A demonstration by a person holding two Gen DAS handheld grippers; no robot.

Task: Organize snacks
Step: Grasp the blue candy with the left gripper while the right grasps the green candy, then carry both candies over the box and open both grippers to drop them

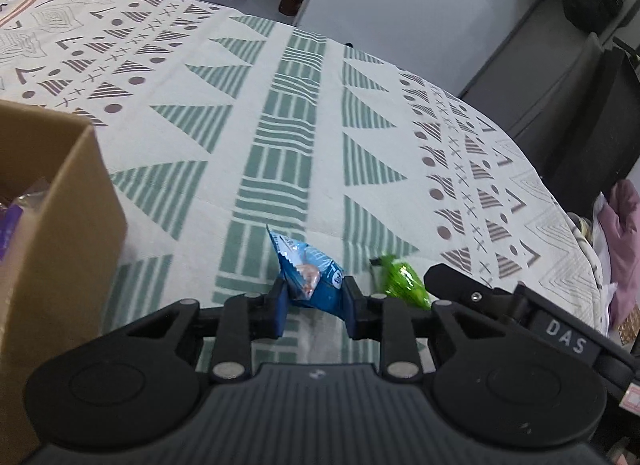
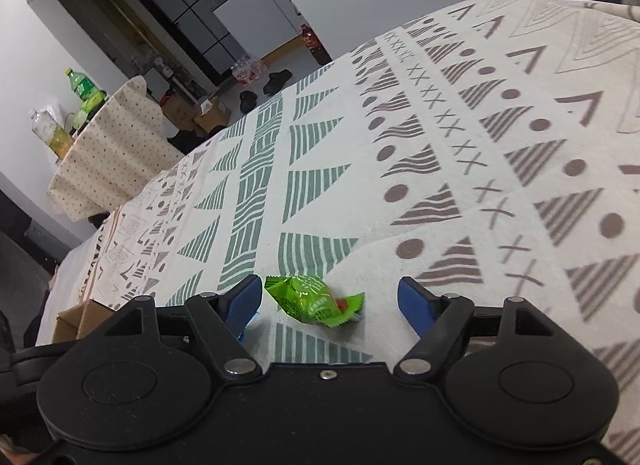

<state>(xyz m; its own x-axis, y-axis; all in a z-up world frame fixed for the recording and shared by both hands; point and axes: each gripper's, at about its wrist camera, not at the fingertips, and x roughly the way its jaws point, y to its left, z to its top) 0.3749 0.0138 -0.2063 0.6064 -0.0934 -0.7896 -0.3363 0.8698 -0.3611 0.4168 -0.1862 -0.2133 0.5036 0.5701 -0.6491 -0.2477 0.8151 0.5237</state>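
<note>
Down on the tabletop with the cream cloth printed in green and brown triangles [image 1: 304,113], you've got two snacks on the go at once. Your left tongs [image 1: 314,303] are pinched down on the small blue foil snack packet [image 1: 310,273], blue pads pressing both sides of it, so that one's properly in hand. Your right tongs [image 2: 330,303] are spread wide around the crinkly bright green foil snack packet [image 2: 316,299], which sits on the cloth between the pads. It's close to the left pad, well clear of the right one, and I don't see either pad squeezing it yet.

The open brown cardboard box [image 1: 60,193] is just off to the left of your left tongs, and there's already something purple and some clear wrapping [image 1: 16,209] inside, so I'd guess part of the sorting is done. Can't tell how much, the box is mostly cut off.

What's left, as far as I can see: blue packet into the box, then close on the green one and drop that in too. No other loose snacks show on the cloth, so you look pretty near the end.
</note>
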